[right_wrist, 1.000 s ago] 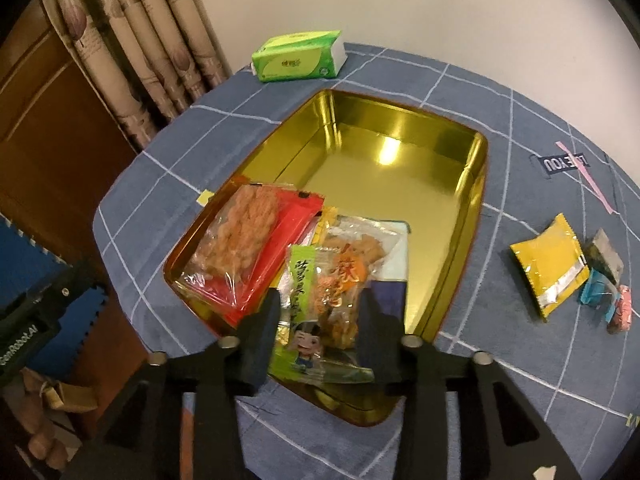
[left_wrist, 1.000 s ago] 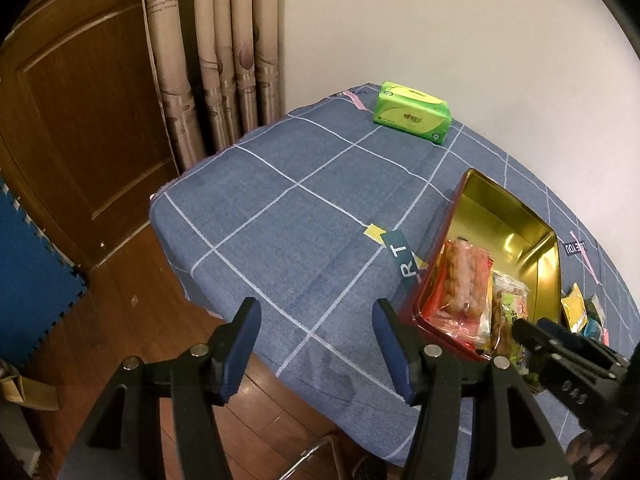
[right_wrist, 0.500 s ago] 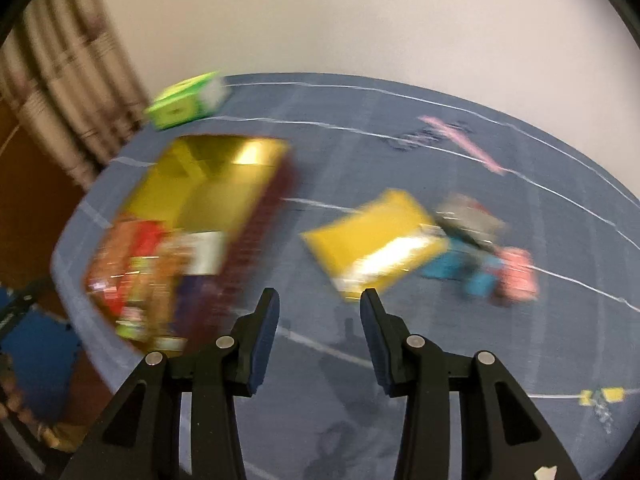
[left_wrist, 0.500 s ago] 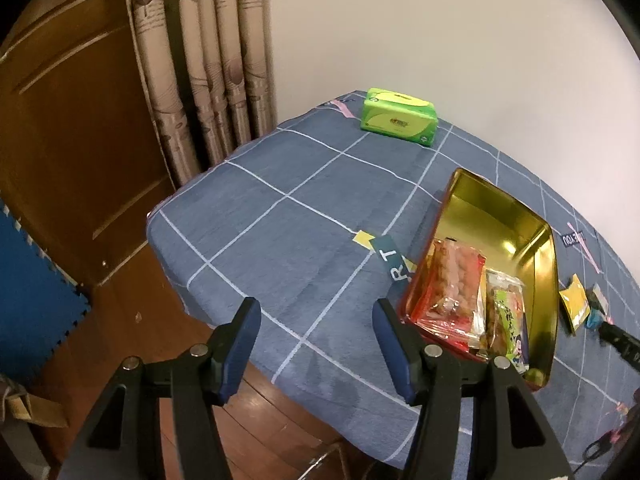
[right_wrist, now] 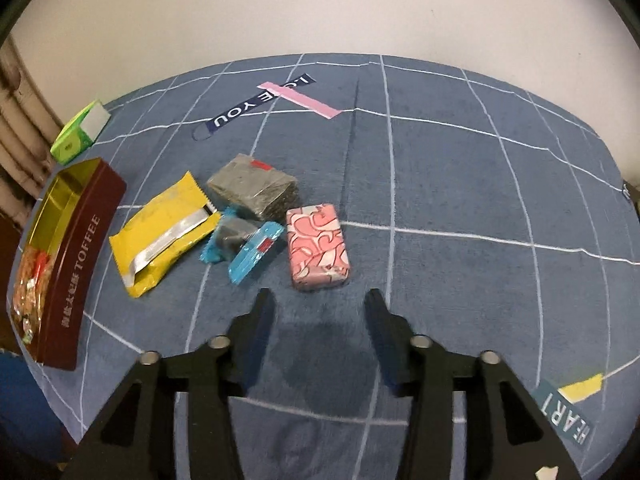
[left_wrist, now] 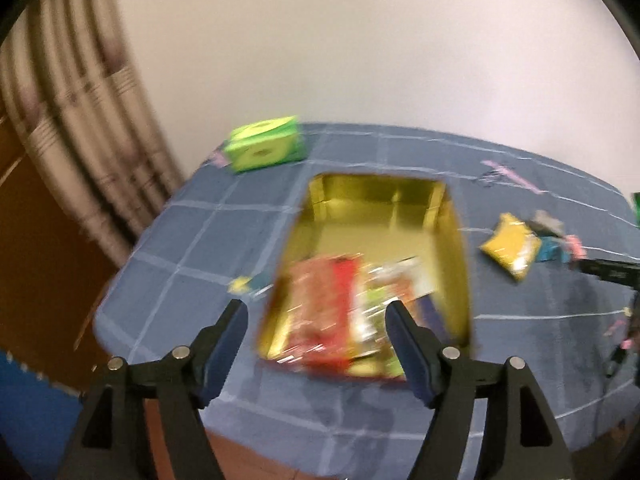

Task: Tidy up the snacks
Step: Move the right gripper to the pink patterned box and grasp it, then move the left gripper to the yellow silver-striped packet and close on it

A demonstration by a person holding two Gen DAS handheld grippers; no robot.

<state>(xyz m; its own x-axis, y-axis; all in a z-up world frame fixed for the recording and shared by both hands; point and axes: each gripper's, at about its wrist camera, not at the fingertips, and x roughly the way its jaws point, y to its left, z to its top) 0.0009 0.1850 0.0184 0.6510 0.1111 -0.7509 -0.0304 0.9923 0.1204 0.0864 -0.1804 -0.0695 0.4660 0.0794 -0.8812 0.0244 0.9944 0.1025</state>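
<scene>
Between the right gripper [right_wrist: 318,308]'s opening jaws lies only bare blue tabletop [right_wrist: 460,184]; just beyond sit a pink packet [right_wrist: 318,247], blue wrappers [right_wrist: 256,252] and a yellow pouch [right_wrist: 164,236]. Left gripper [left_wrist: 316,322] jaws, also opening and empty, hover before the gold tin [left_wrist: 456,240] of snacks.

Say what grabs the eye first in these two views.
The loose snack pile mid-table in the right wrist view: yellow pouch, pink pack, grey pack and blue wrappers, just beyond the empty, opening right gripper. Then the gold-lined tin, centre of the blurred left view, snacks stacked at its near end.
</scene>
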